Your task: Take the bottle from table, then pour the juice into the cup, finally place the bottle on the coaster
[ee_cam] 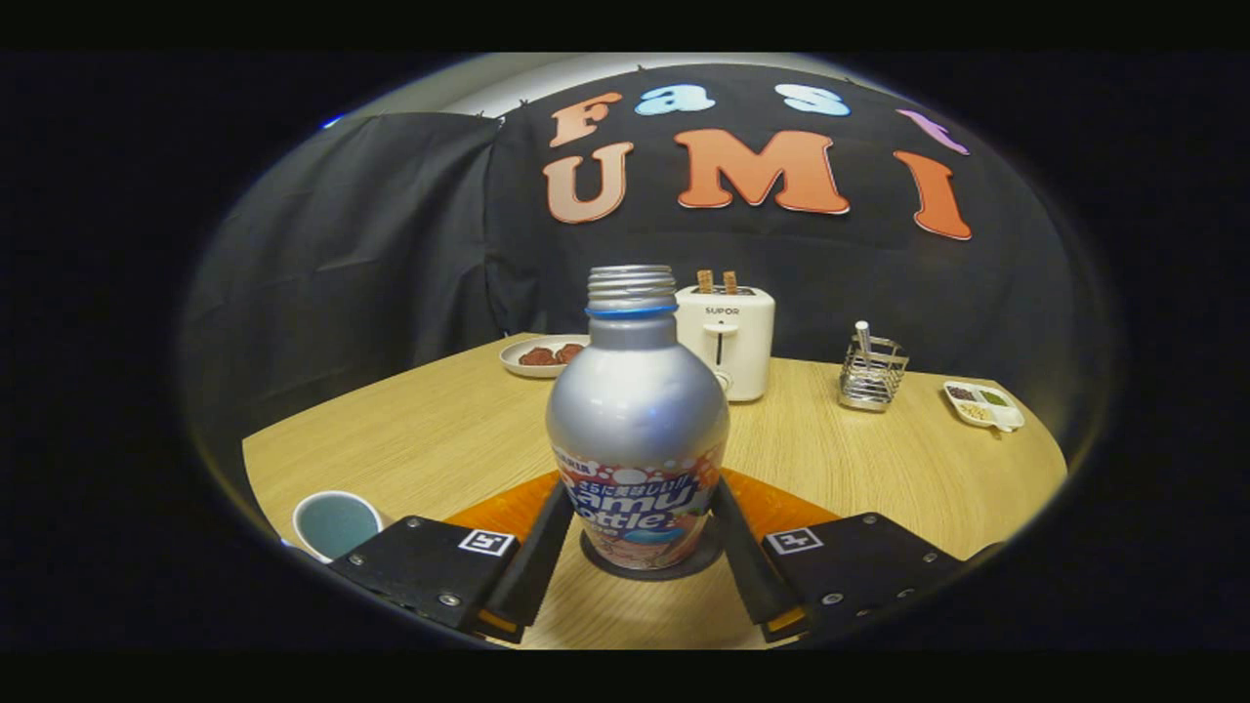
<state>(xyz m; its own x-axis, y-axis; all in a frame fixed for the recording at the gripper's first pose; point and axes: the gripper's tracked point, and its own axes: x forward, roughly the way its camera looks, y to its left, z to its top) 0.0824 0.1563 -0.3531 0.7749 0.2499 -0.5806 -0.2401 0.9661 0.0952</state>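
Table (430, 430) under bottle | bottle (637, 410) upright on coaster (649, 569) | gripper (640, 532) fingers against both bottle sides, gripping it | toaster (737, 342) behind bottle | cup (335, 522) left of bottle | rack (872, 373) beyond, right

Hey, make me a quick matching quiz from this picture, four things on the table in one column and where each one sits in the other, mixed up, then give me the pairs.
Things:
1. bottle
2. cup
3. toaster
4. plate of food

Places:
A. behind the bottle, two slices sticking up
B. between the gripper fingers, standing on the dark coaster
C. far side of the table, beside the toaster
D. near table edge, beside one finger

Pairs: 1-B, 2-D, 3-A, 4-C
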